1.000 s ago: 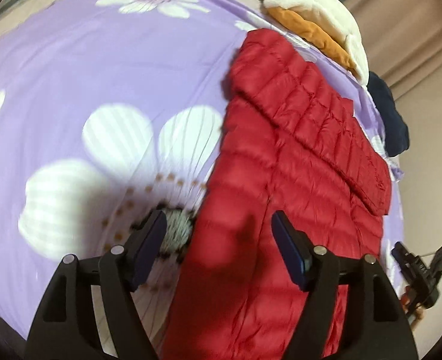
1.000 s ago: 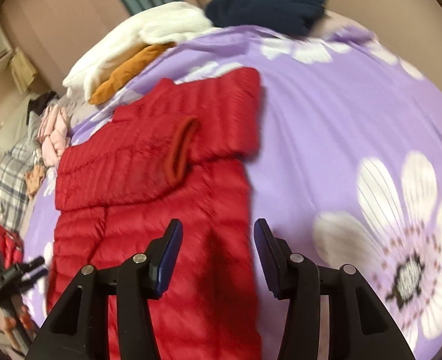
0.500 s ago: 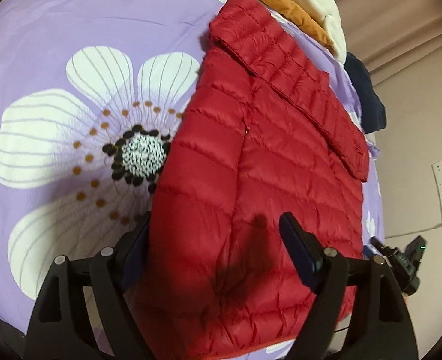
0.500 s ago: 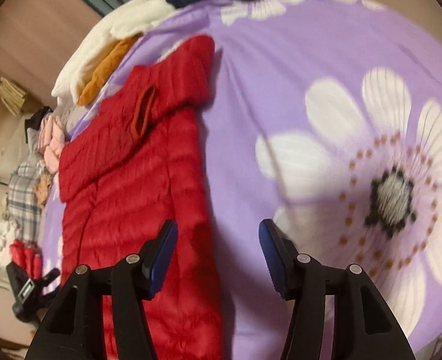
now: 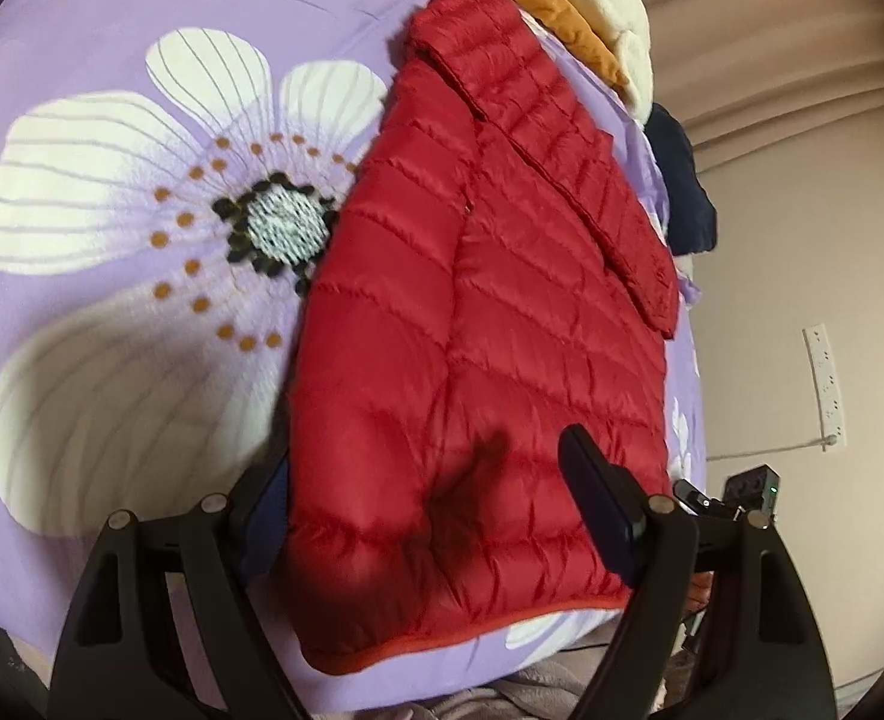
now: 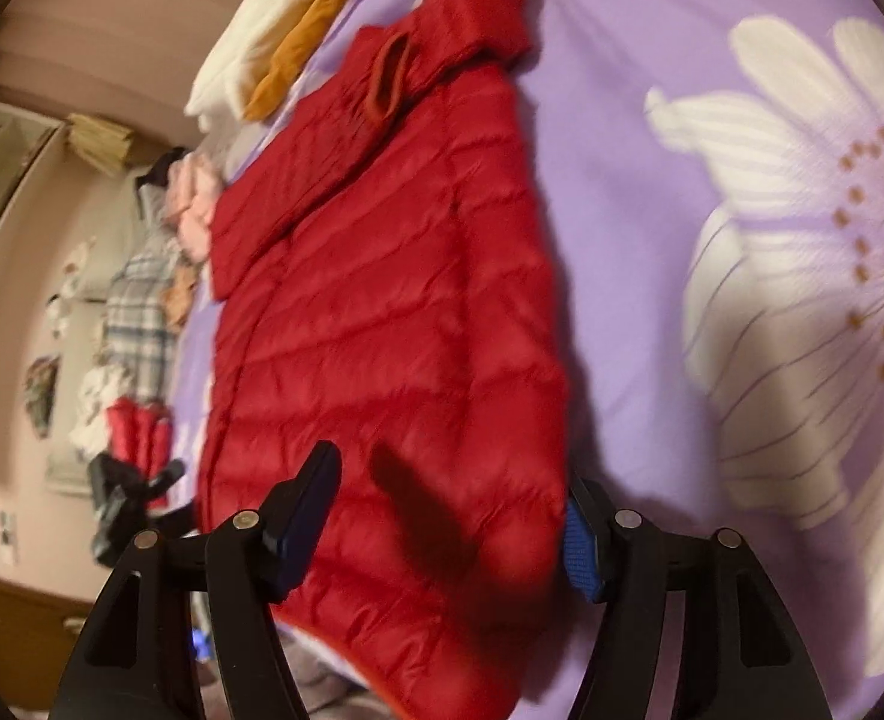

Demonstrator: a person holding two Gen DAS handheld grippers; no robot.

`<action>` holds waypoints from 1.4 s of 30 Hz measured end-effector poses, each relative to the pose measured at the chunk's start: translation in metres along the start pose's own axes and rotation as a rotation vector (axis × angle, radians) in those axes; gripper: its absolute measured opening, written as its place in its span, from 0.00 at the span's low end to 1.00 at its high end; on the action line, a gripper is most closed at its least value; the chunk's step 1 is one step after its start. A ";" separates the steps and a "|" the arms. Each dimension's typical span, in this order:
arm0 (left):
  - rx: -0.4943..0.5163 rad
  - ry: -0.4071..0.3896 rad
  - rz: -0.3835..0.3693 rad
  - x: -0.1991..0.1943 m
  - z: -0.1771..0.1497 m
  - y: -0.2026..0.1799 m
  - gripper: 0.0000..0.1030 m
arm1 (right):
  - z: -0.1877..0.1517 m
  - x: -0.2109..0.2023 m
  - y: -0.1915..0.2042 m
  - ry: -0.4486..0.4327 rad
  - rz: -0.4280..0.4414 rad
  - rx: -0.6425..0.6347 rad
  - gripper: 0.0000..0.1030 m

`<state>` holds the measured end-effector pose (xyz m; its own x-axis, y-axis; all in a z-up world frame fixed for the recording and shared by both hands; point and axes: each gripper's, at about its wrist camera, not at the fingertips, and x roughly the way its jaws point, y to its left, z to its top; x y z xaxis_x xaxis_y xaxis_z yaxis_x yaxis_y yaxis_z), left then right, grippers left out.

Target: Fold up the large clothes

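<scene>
Item: red quilted down jacket (image 5: 502,324), nylon-look shell, stitched in horizontal channels. Location: lies flat on a lilac bedsheet with large white flower print (image 5: 111,192), hem toward the near bed edge, hood end far; one sleeve is folded across the upper body.

Left gripper (image 5: 435,516): black, two-fingered, spread wide, straddling the left part of the hem. The left finger sits outside the jacket's side edge, the right finger (image 5: 598,504) over the quilting. Nothing is clamped.

Right gripper (image 6: 448,522): likewise wide apart, bracketing the right hem corner, one blue-padded finger (image 6: 580,546) just off the jacket's edge. Nothing is held; the view is motion-blurred, so contact cannot be judged.

Handling estimate: light, soft, compressible. The shell is probably slippery, and the puffy filling is apt to spring a fold open. Best hold: the two hem corners, pinching through both layers near the orange-red hem binding (image 5: 472,636).

Nearby: cream and mustard garments piled (image 5: 568,6) beyond the hood.
</scene>
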<state>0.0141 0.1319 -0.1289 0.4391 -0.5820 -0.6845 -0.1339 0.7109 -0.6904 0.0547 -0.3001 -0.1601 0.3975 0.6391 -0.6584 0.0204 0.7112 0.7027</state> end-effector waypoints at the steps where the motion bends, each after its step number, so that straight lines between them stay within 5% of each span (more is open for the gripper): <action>1: -0.005 0.008 -0.014 0.000 -0.002 0.000 0.79 | -0.003 0.000 -0.002 0.007 0.026 0.009 0.64; 7: -0.027 0.053 -0.100 0.011 -0.010 -0.006 0.79 | -0.006 0.006 -0.008 0.015 0.151 0.070 0.64; 15: 0.006 0.076 -0.075 0.029 -0.006 -0.022 0.79 | 0.001 0.021 0.005 0.007 0.151 0.056 0.63; 24: -0.010 0.054 0.000 0.026 -0.008 -0.013 0.48 | -0.005 0.010 0.001 -0.038 0.052 0.017 0.31; 33: -0.003 0.036 0.047 0.023 -0.009 -0.014 0.30 | -0.006 0.009 0.029 -0.087 -0.050 -0.097 0.26; 42: 0.047 0.015 0.005 0.014 -0.008 -0.032 0.15 | -0.006 -0.006 0.048 -0.150 -0.061 -0.172 0.24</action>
<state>0.0178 0.0979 -0.1178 0.4256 -0.5842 -0.6911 -0.0941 0.7310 -0.6758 0.0478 -0.2677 -0.1240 0.5329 0.5517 -0.6416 -0.1031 0.7949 0.5979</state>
